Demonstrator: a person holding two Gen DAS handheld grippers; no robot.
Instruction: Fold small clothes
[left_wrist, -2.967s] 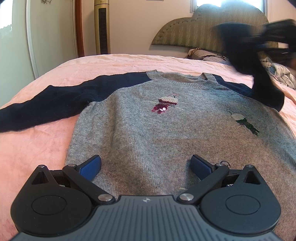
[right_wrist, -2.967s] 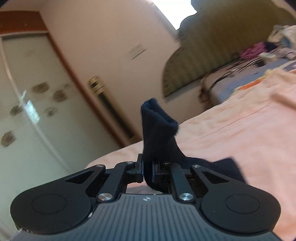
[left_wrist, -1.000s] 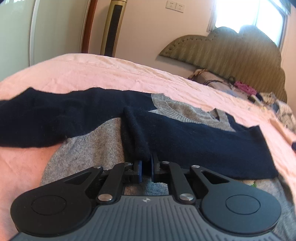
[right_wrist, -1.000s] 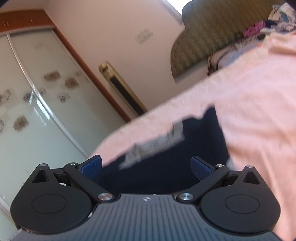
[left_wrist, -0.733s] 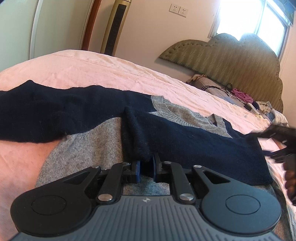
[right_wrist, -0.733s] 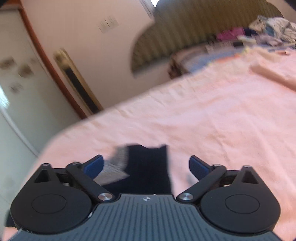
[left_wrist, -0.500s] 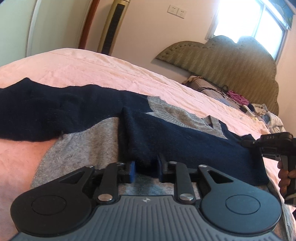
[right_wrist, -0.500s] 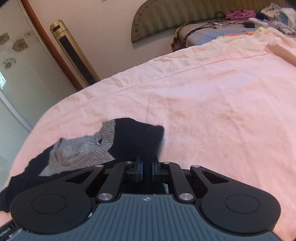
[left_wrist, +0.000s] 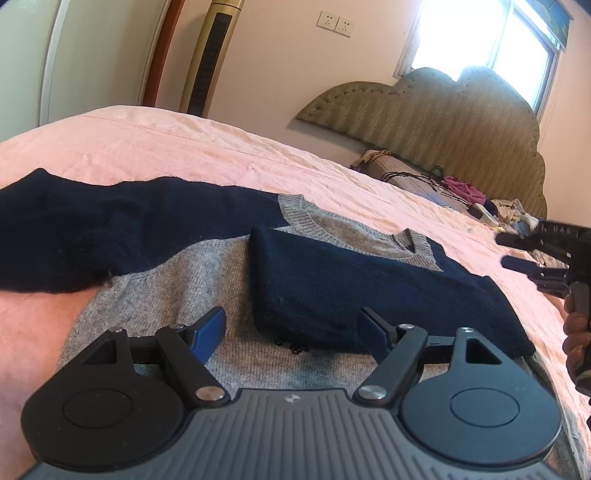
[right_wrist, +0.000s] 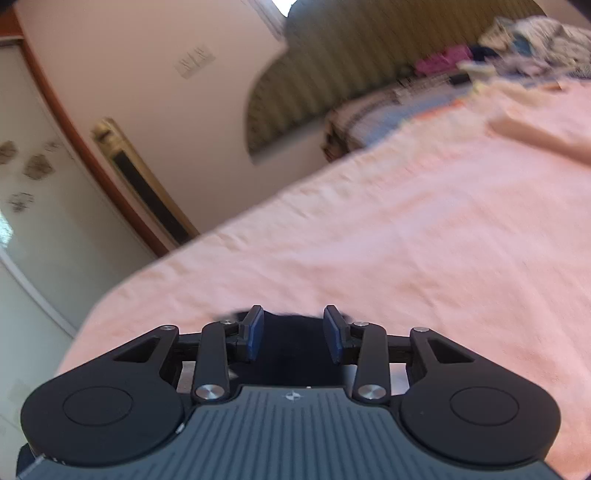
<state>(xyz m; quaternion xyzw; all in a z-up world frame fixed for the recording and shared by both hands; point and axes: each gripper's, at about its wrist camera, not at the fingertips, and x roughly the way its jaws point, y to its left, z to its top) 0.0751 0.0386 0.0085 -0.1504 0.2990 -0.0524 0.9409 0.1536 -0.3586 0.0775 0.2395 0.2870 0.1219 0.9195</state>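
A small grey sweater with navy sleeves lies flat on the pink bed. Its right navy sleeve is folded across the chest. Its left navy sleeve stretches out to the left. My left gripper is open just in front of the folded sleeve's cuff and holds nothing. My right gripper is partly open, its jaws apart over a dark navy part of the sweater without gripping it. The right gripper's body shows at the right edge of the left wrist view.
The pink bedsheet spreads around the sweater. A padded headboard stands at the back with a pile of clothes and cables below it. A tall gold tower fan and a wardrobe door stand by the wall.
My left gripper has opened and let go of the folded sleeve's cuff, which now lies on the sweater. My right gripper has opened from shut and tilted up.
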